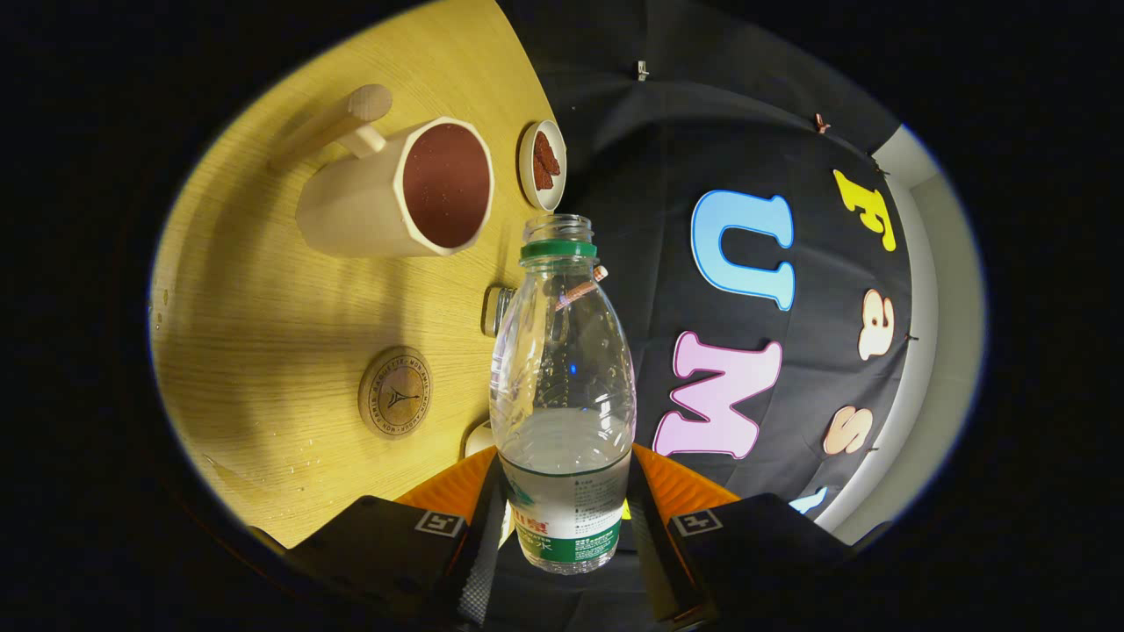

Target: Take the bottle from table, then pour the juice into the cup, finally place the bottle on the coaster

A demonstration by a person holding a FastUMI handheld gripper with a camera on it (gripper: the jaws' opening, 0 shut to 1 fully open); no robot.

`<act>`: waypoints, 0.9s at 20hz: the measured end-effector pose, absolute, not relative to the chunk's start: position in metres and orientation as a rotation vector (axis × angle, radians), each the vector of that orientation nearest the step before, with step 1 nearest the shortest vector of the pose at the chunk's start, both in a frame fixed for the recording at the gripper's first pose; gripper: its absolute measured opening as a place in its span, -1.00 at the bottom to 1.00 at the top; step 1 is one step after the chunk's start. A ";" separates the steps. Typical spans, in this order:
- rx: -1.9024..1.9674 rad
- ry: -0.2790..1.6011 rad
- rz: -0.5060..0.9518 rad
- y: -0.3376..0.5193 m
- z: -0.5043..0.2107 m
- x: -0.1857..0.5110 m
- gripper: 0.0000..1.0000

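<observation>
both fingers (492,527) clamp bottle (562,395) — uncapped

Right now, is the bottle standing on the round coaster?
No, the bottle is held between the gripper fingers, apart from the coaster lying bare on the table.

Table (263,290) (wooden): cup (395,193), coaster (395,392), dish (542,164)

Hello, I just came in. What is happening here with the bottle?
A hand-held gripper has its two fingers pressed on the lower part of a clear bottle. The bottle is uncapped, partly filled with clear liquid, and held off the wooden table. Its mouth points toward the cup, which has a wooden handle and looks dark red inside, but it is beside the cup, not over it. The round coaster lies bare on the table, nearer the fingers.
</observation>
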State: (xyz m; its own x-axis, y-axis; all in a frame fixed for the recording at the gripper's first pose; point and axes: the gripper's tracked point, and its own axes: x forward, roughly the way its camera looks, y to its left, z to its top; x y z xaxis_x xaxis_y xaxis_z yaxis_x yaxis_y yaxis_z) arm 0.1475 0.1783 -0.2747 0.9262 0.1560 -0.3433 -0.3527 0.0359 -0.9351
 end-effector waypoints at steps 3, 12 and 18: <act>-1.507 0.158 0.401 0.181 -0.272 0.150 0.41; -1.550 0.149 0.411 0.183 -0.268 0.147 0.40; -1.584 0.133 0.402 0.184 -0.265 0.150 0.40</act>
